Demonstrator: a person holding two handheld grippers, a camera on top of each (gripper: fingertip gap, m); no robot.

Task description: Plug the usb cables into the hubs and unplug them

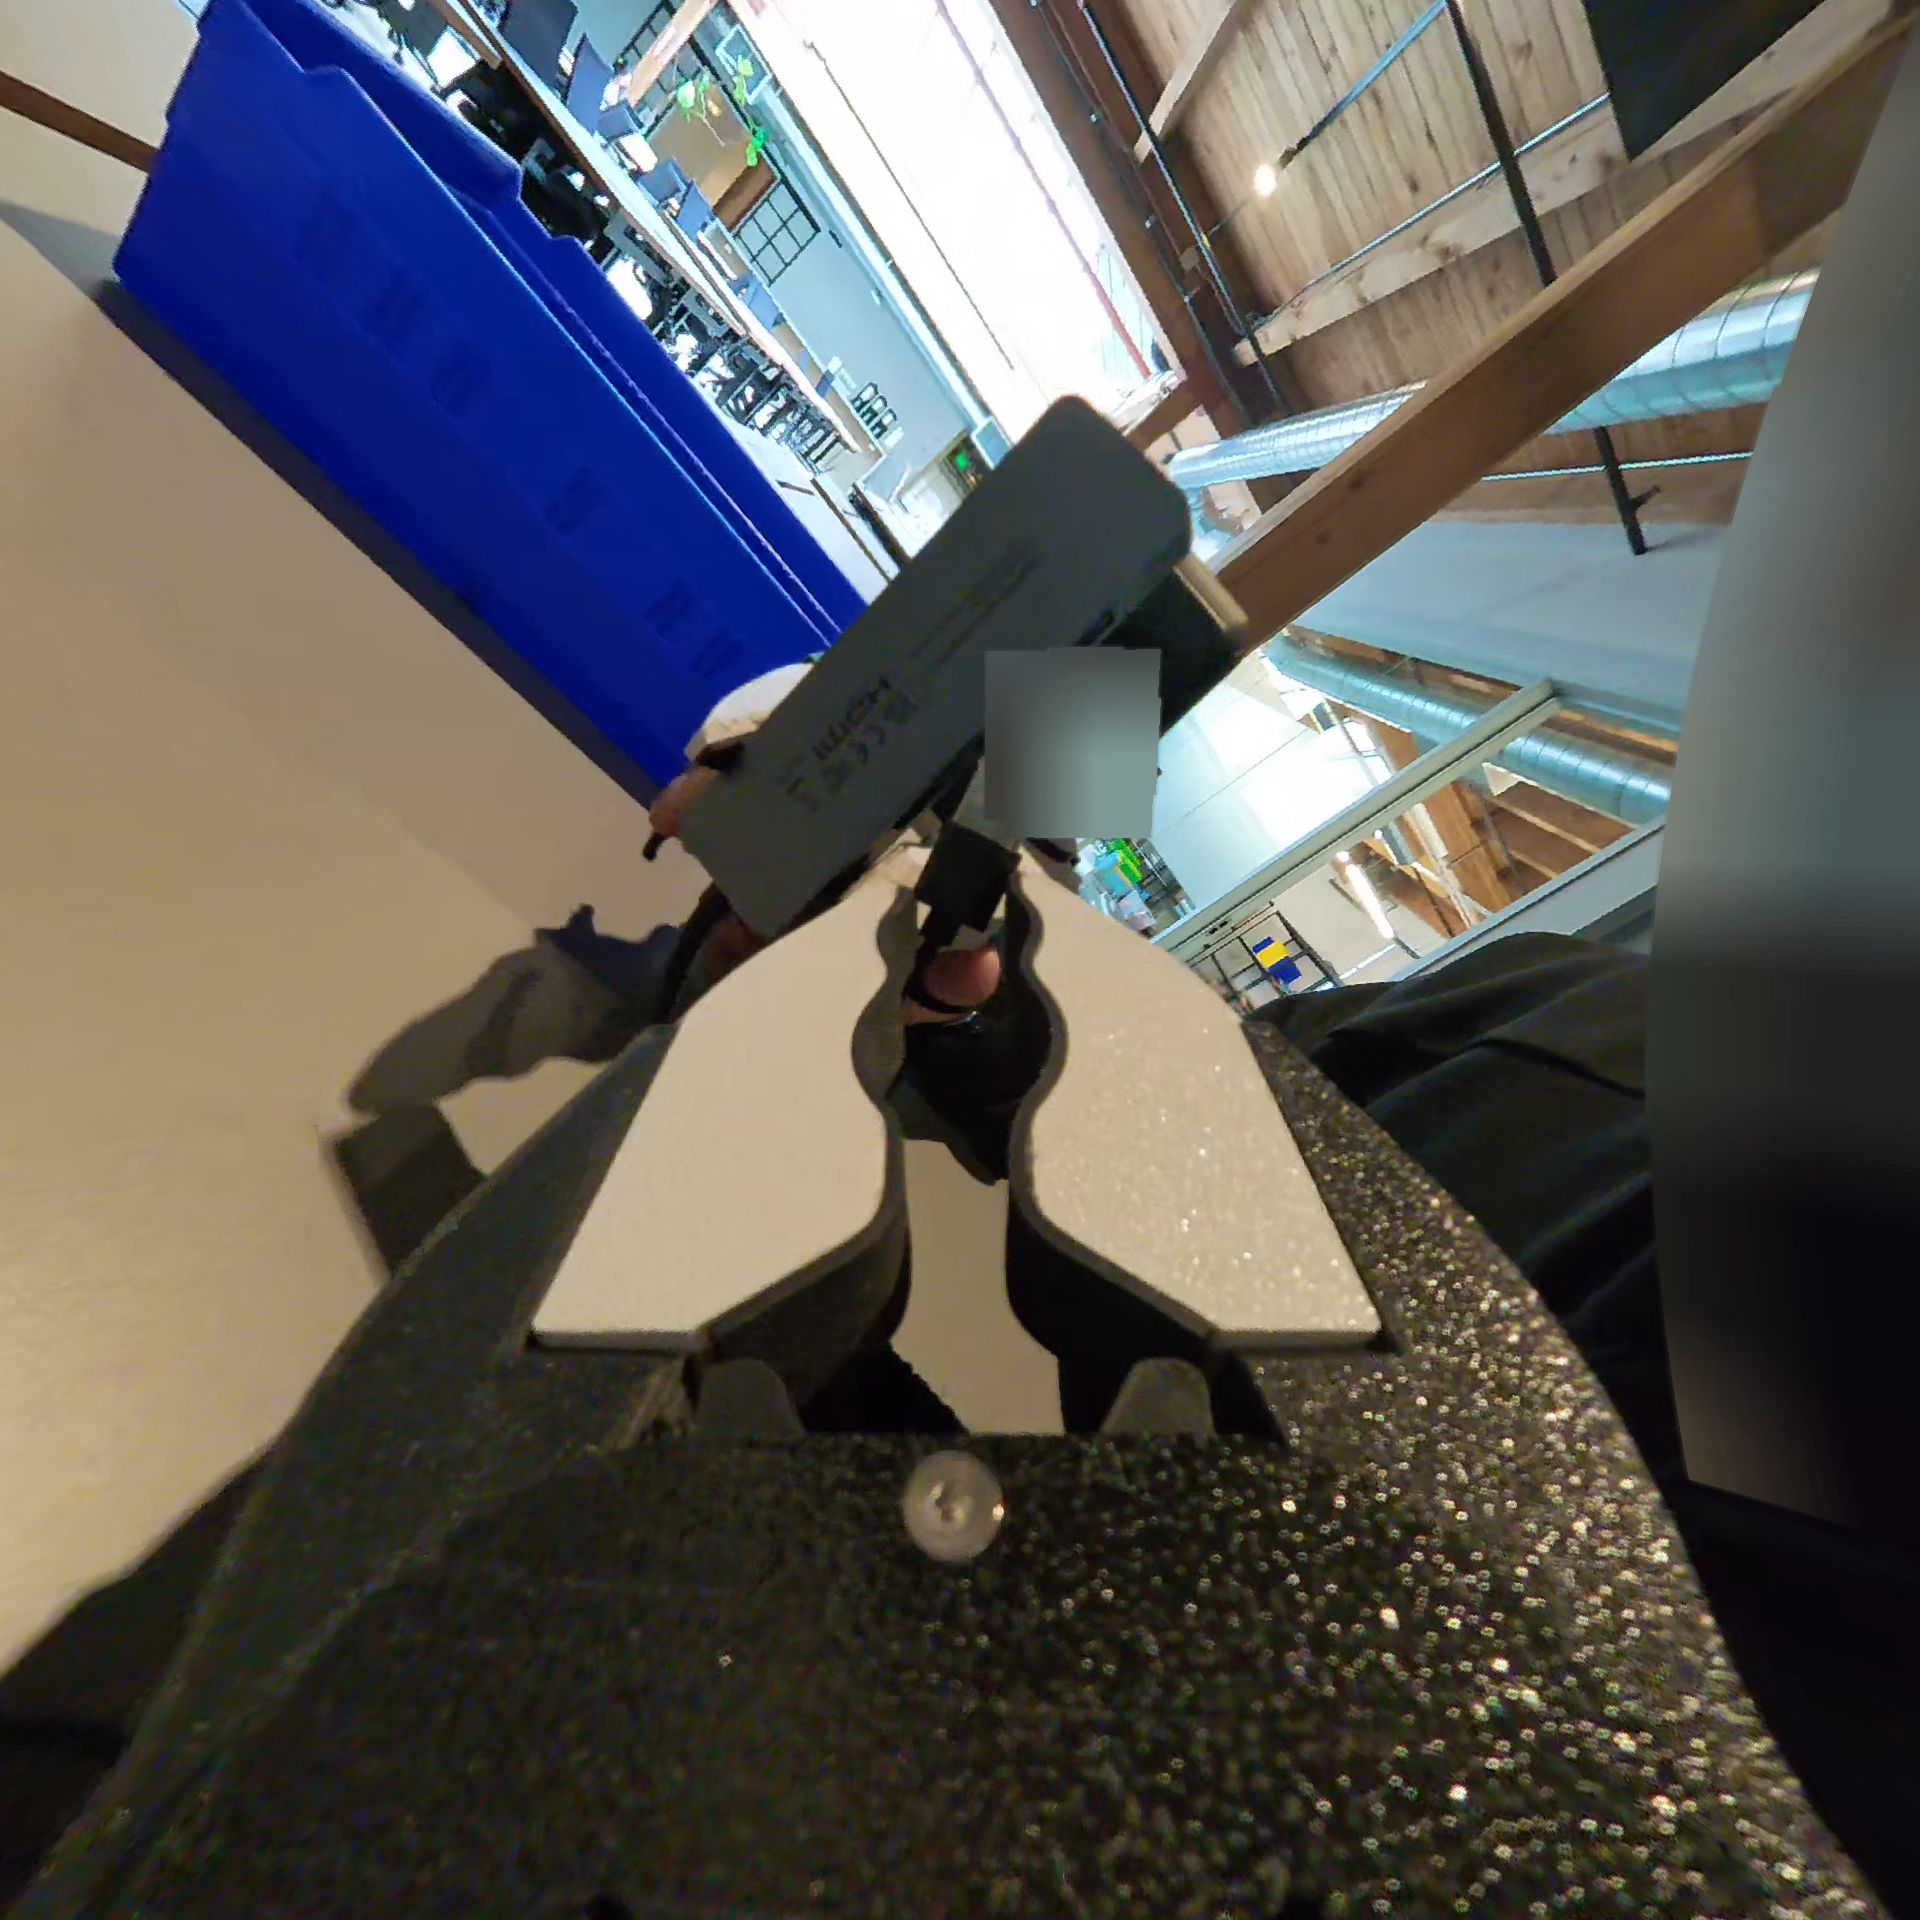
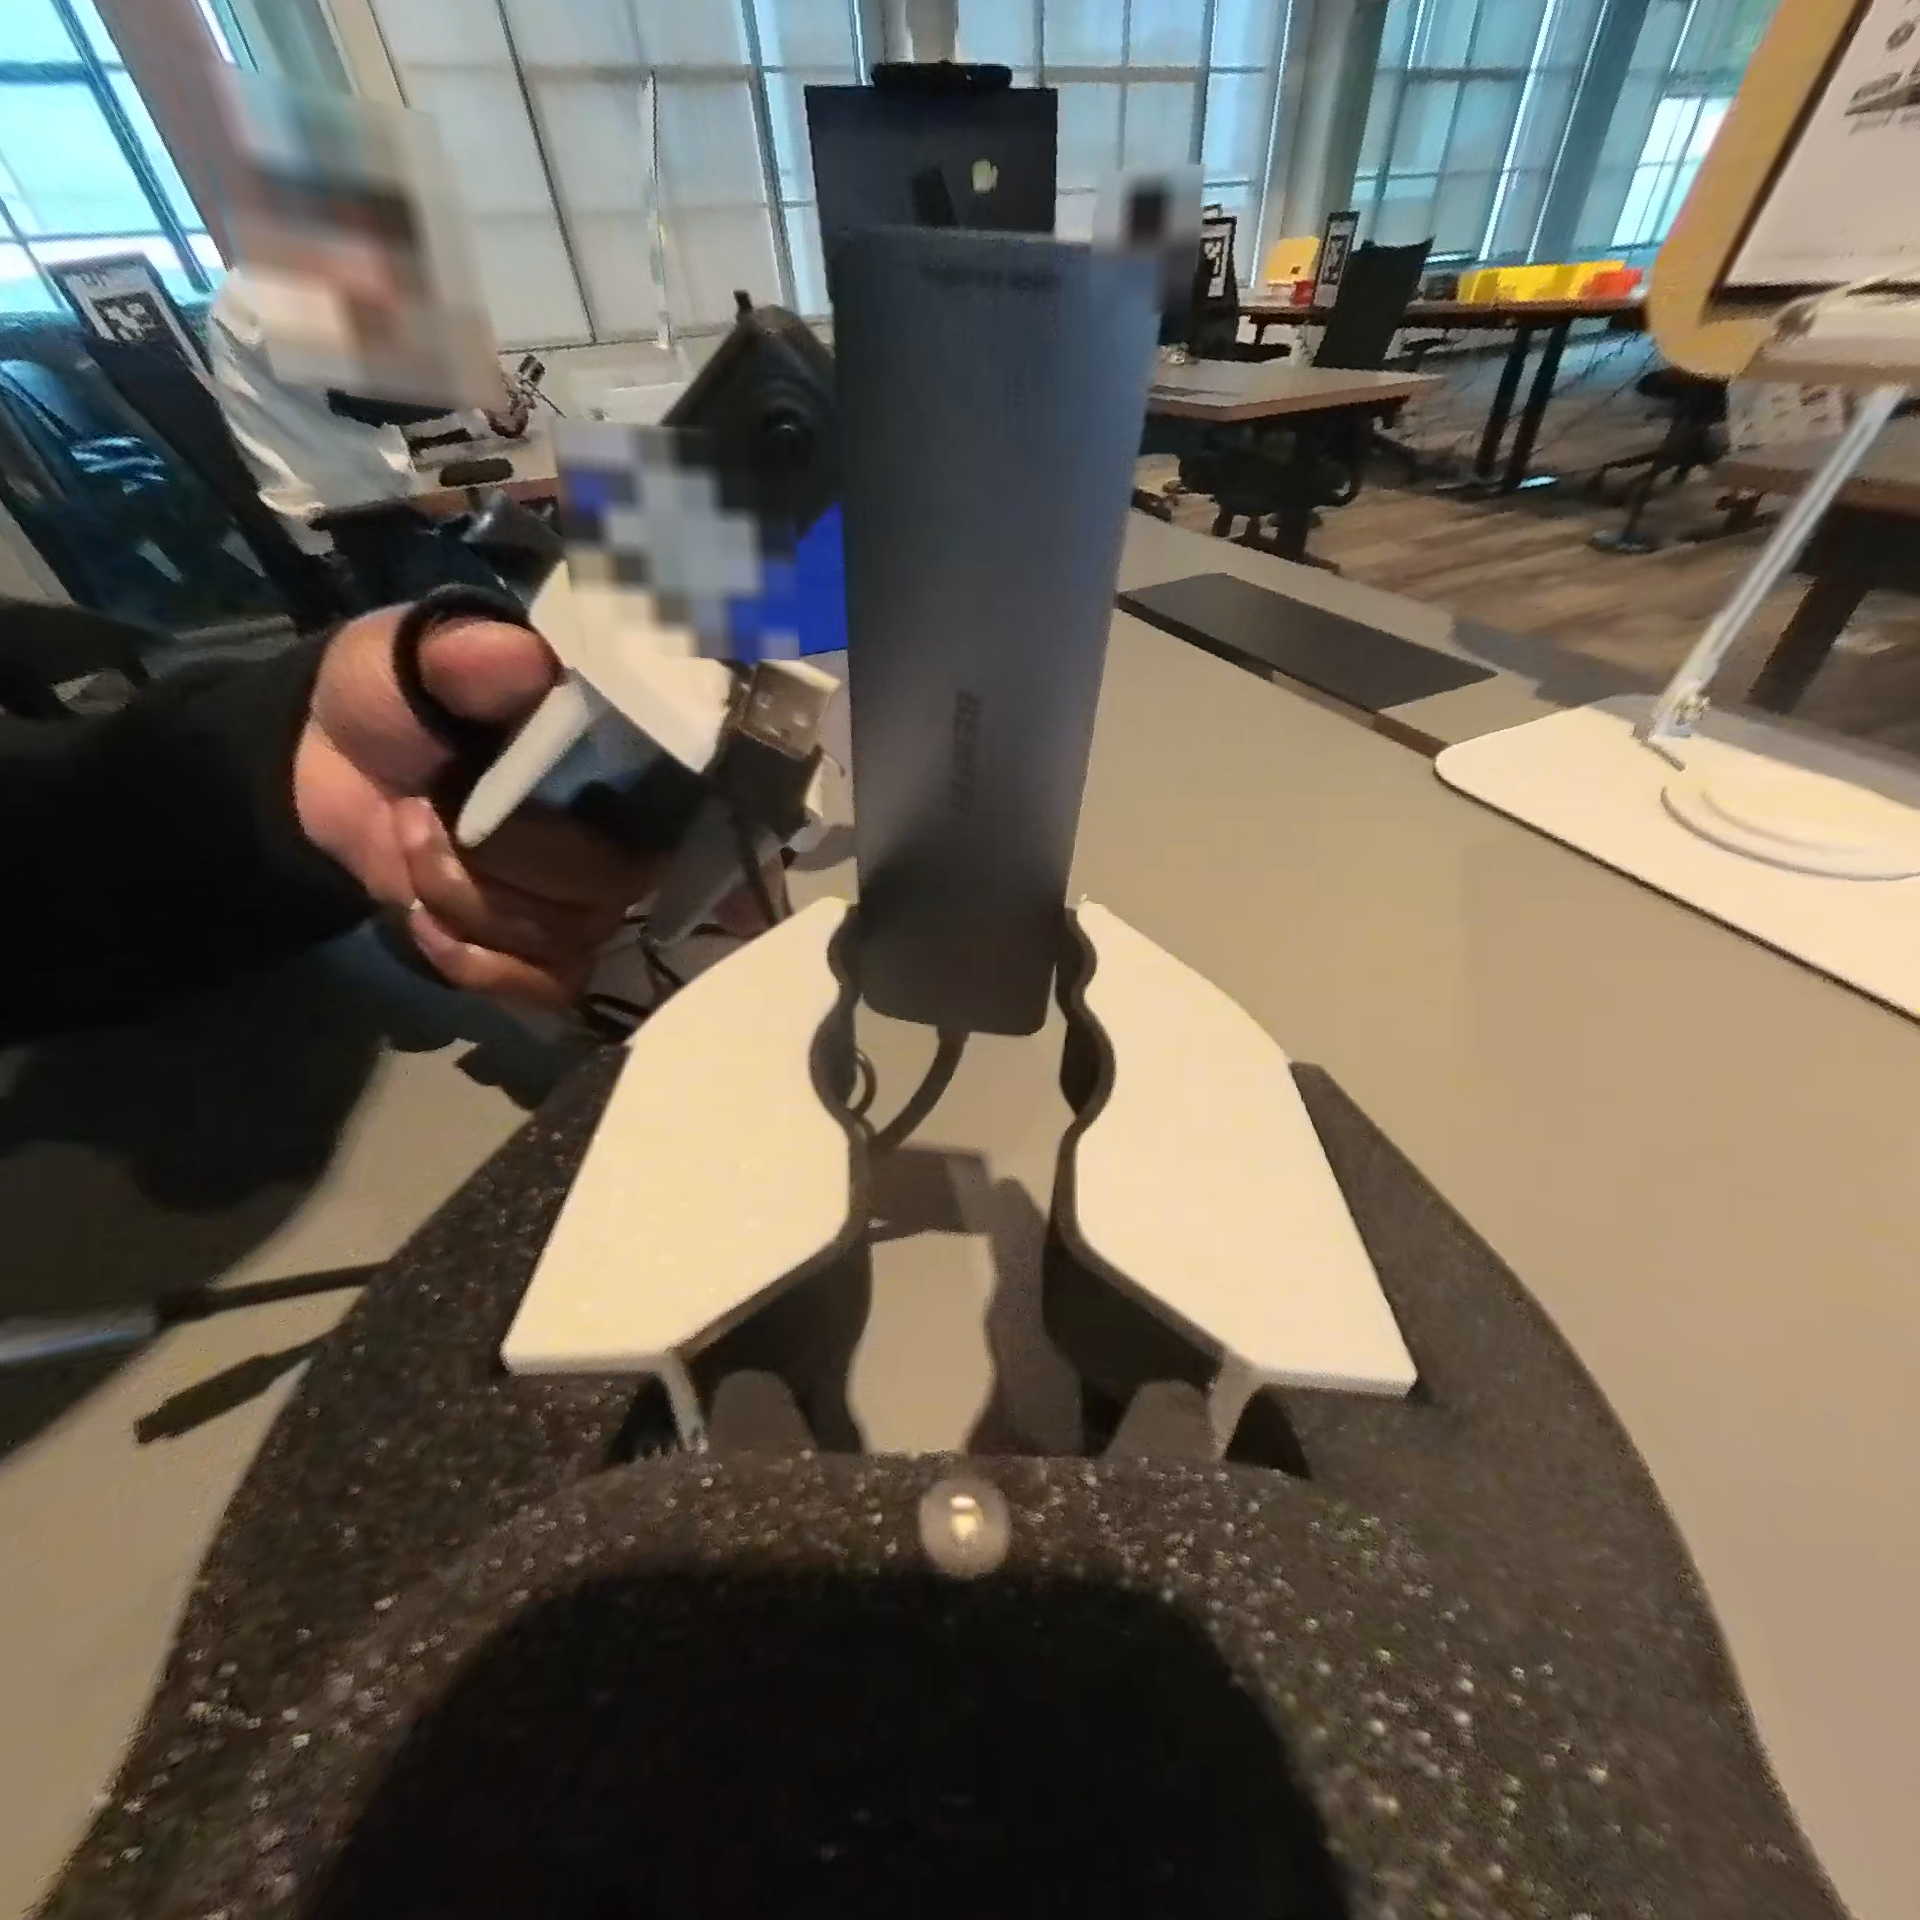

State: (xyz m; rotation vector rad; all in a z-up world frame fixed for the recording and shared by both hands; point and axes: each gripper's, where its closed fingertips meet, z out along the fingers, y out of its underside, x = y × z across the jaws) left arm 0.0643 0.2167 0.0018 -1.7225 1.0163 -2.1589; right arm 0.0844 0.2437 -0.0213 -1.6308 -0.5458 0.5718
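My right gripper [image 2: 961,930] is shut on the lower end of a grey USB hub [image 2: 982,582] and holds it upright above the grey table [image 2: 1455,1091]. The hub's own cable [image 2: 928,1086] hangs from its lower end between my fingers. My left gripper [image 1: 961,899] is shut on the black body of a USB cable plug [image 1: 966,873]. In the right wrist view this plug [image 2: 784,717] shows its metal end just left of the hub, close but apart. In the left wrist view the hub [image 1: 935,665] lies right ahead of my fingertips and hides the plug's tip.
A blue bin [image 1: 416,343] stands on the table beyond the hub. A person's hand [image 2: 416,790] holds the left gripper. Black cables [image 2: 260,1340] lie at the left. A white stand base [image 2: 1787,821] on a white mat and a black mat [image 2: 1309,634] lie at the right.
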